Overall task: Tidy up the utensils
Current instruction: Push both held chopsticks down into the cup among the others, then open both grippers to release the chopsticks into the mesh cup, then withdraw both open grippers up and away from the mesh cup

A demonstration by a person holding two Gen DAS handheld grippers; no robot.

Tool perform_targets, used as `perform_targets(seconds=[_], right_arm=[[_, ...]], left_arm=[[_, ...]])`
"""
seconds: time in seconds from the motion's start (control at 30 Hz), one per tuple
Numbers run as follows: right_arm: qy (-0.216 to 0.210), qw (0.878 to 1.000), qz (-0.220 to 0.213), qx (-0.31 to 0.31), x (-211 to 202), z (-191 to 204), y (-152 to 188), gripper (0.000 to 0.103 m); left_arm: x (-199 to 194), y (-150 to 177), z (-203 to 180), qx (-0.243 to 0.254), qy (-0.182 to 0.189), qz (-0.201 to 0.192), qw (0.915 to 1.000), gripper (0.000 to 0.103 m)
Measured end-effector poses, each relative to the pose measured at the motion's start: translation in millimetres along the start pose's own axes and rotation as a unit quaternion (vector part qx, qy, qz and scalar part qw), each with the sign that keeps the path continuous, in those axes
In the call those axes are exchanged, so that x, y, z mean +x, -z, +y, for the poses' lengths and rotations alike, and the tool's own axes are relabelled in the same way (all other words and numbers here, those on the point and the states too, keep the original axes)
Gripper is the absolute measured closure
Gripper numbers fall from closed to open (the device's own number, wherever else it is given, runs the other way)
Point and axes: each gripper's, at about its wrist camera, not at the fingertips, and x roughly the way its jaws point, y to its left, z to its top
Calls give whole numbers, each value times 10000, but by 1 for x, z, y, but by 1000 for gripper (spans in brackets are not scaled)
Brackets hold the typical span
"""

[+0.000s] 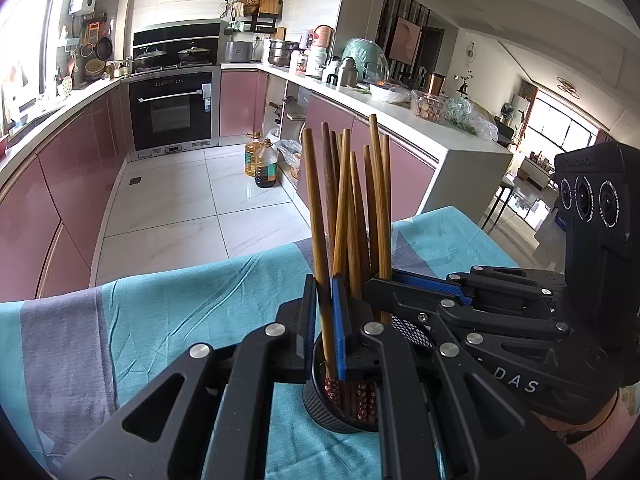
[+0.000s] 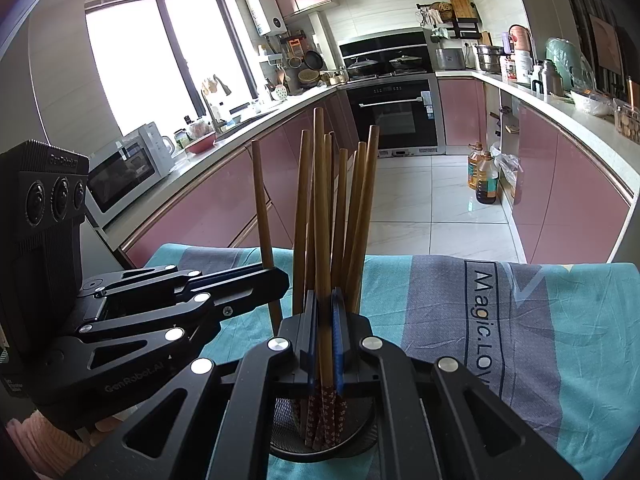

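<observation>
Both claws clenched a chopstick each, left claw [image 1: 325, 312] and right claw [image 2: 325, 320], over the teal-and-grey cloth [image 2: 520, 320] at frame bottom, pink kitchen cabinets [image 2: 224, 200] behind.

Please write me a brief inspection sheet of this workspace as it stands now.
Surface: teal and grey cloth over a table.
Job's things: wooden chopsticks upright in a black mesh holder.
Clutter: nothing seen on the cloth.
Grippers: left gripper shut on one chopstick; right gripper shut on another.
Cables: nothing seen.
Surroundings: kitchen, pink cabinets, oven, oil bottles on the floor.
</observation>
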Motion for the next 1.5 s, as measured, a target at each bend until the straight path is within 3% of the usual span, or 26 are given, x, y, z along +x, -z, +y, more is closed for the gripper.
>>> perform_targets(seconds=[0.53,0.7,0.87,1.1,1.23,1.33,1.4,1.43,1.5], right_arm=[[27,10000,-14,11,4,3,2,96],[95,9999,-86,33,-2,3,5,95],[194,9995,-236,-13,-13,3,5,87],[235,9991,-339,-24,-23,3,7,81],[235,9989,-404,-77,-31,7,10,71],[311,9978,-553,-202,-42,14,16,53],[372,9968,-651,-276,-49,19,21,44],[396,9963,-692,-309,-52,20,23,36],[424,9954,-777,-357,-58,23,29,22]], left_arm=[[5,3,6,-32,-23,35,10000,93],[4,8,12,-133,-26,-8,9999,76],[-2,13,12,-128,-64,-80,9999,71],[-21,22,11,-89,-201,-333,9992,57],[-37,30,11,-113,-345,-510,9980,43],[-51,37,9,-99,-516,-666,9964,35],[-60,42,8,-107,-671,-773,9947,22],[-65,46,7,-99,-748,-836,9936,20],[-74,51,7,-108,-887,-900,9919,6]])
